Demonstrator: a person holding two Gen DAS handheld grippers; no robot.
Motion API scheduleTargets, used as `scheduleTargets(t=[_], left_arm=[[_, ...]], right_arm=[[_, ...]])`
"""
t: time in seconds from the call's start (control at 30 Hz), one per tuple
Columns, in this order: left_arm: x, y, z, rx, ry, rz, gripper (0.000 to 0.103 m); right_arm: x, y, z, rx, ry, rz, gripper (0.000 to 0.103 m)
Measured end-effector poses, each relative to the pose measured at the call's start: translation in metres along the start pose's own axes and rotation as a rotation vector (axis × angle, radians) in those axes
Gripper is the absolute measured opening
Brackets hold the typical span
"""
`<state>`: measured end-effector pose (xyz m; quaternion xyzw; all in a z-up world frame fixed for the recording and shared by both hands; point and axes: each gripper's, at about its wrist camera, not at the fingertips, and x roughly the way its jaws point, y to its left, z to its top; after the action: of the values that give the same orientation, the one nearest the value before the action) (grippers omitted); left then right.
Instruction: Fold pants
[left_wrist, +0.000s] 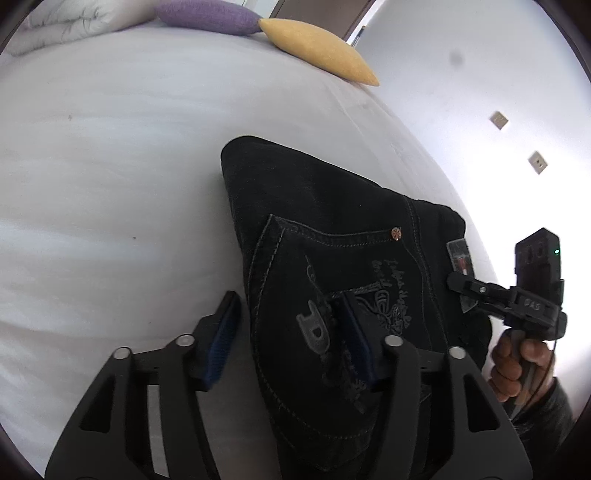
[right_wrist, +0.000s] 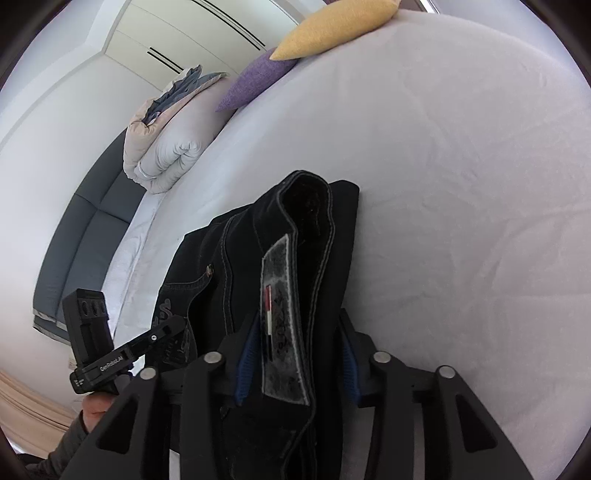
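Left wrist view: black denim pants (left_wrist: 332, 229), folded compact, lying lower centre on bed (left_wrist: 110, 184). Heavy, stiff-seamed, limp. Left gripper (left_wrist: 288, 332) and right gripper (right_wrist: 295, 354) jaws standing apart, straddling edges; waistband (right_wrist: 284, 325) offering firmest hold.

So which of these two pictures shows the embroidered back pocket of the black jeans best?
The left wrist view: the back pocket faces the camera, its stitching, embroidery and copper rivet plain. In the right wrist view it is only a sliver at the jeans' left edge, mostly hidden behind the waistband.
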<state>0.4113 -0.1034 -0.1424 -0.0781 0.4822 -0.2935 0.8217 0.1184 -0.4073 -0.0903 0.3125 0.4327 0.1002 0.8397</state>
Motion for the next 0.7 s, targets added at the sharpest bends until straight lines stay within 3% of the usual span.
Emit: scheduleTargets(t=[0.2,0.4,0.57,0.7], left_arm=[[-0.024,-0.009,-0.021,0.047,-0.044,0.078,0.073],[-0.064,-0.031,-0.062,0.133,-0.151,0.217,0.096],[-0.095,-0.046,-0.103,0.144,-0.223,0.27,0.097],[-0.133,-0.061,-0.136,0.176,-0.335,0.343,0.1]], right_arm=[[-0.021,0.015,-0.018,-0.034,-0.053,-0.07,0.06],[-0.049,0.03,-0.051,-0.061,-0.092,-0.121,0.066],[-0.076,0.044,-0.088,-0.053,-0.136,-0.132,0.067],[-0.098,0.064,-0.118,-0.087,-0.181,-0.189,0.076]])
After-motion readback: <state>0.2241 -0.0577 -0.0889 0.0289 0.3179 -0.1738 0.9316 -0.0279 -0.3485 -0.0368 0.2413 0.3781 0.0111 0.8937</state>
